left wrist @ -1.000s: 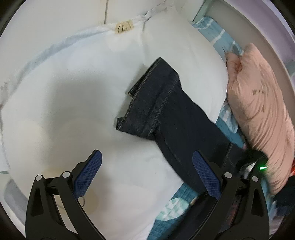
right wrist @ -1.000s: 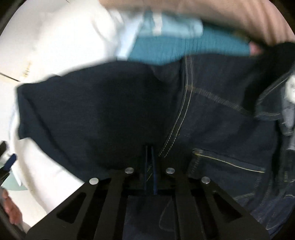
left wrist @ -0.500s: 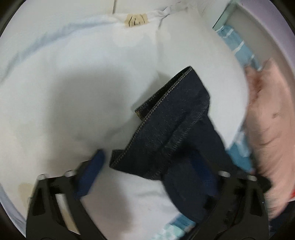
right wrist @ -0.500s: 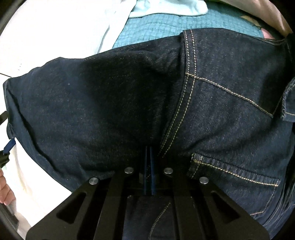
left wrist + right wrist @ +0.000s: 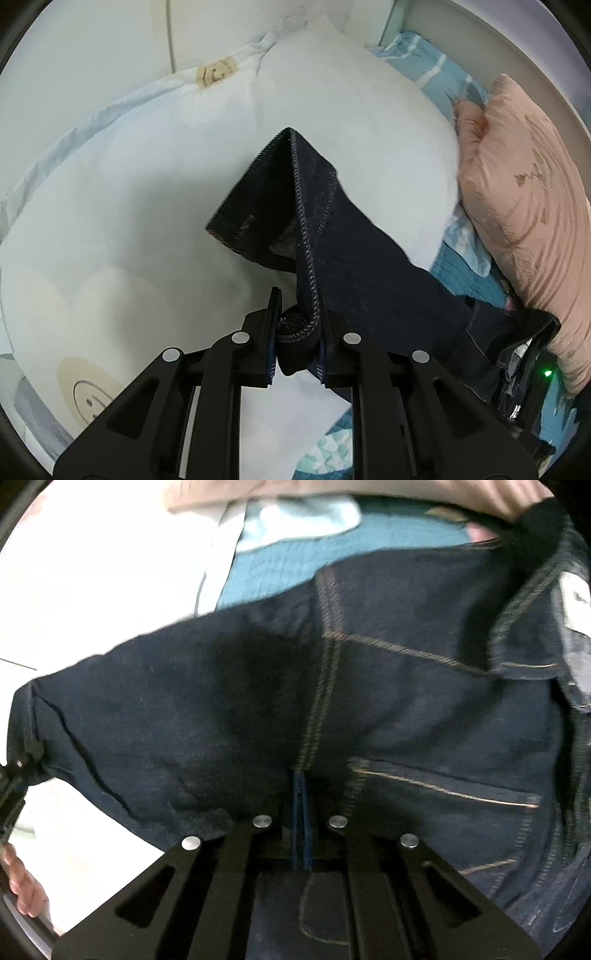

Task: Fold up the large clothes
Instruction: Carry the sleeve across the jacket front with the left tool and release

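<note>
The jeans (image 5: 354,258), dark denim with tan stitching, carry a pale tag at the right edge of the right wrist view, its print too blurred to read. The left gripper (image 5: 295,332) is closing on a bunched hem of the trouser leg, which sits between its blue pads at lower centre; the leg rises to a peak mid-frame. The right gripper (image 5: 300,812) has its pads pressed together on the denim near the seat seam, beside a back pocket. Below lies a white duvet (image 5: 129,221) with a smiley print at lower left, over a teal quilted bedspread (image 5: 295,568). A pink pillow (image 5: 524,184) lies at the right, against a pale wall.
</note>
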